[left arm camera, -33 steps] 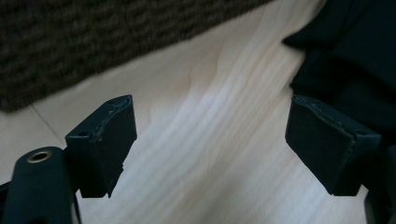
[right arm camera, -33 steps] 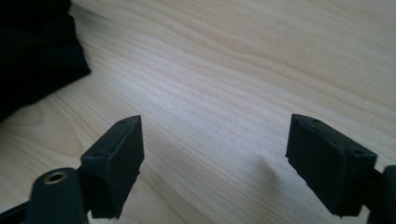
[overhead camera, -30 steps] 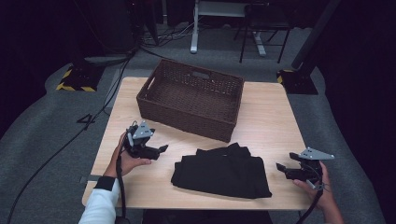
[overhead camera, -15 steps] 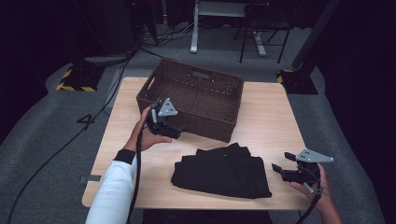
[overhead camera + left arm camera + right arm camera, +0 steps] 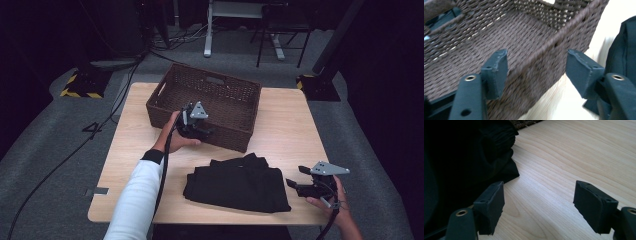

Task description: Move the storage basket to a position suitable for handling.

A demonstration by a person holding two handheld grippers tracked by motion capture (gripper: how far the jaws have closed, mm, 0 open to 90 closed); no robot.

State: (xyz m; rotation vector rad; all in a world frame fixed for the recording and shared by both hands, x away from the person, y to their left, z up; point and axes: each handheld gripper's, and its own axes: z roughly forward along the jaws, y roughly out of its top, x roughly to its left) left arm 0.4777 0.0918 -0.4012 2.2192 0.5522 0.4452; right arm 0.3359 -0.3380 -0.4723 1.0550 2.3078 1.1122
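**A:** Where is your left gripper [image 5: 202,131] now?

**B:** You hold it at the near wall of the brown woven basket [image 5: 165,97], close to the corner at your left side. In the left gripper view, the rim of this wall [image 5: 554,42] passes between the two black jaws, one jaw inside the basket and one outside. The jaws have just been closing, but there is a gap on both sides of the wall, so the pads do not press on it. The jaws are released, nothing is grasped.

**A:** And the right gripper [image 5: 295,185]?

**B:** It stays low over the wooden table [image 5: 285,120], at your right, just beside the right edge of the folded black garment [image 5: 235,185]. In the right gripper view the jaws stand apart, with only bare wood [image 5: 554,185] between them. The left jaw is very near the dark cloth [image 5: 461,157]; I cannot tell if it touches. It holds nothing.

**A:** Where does the garment lie?

**B:** It lies flat on the table, in front of the basket and toward you, apart from the basket wall. The basket stands at the far half of the table. Your white sleeve [image 5: 135,200] comes from below to the left gripper.
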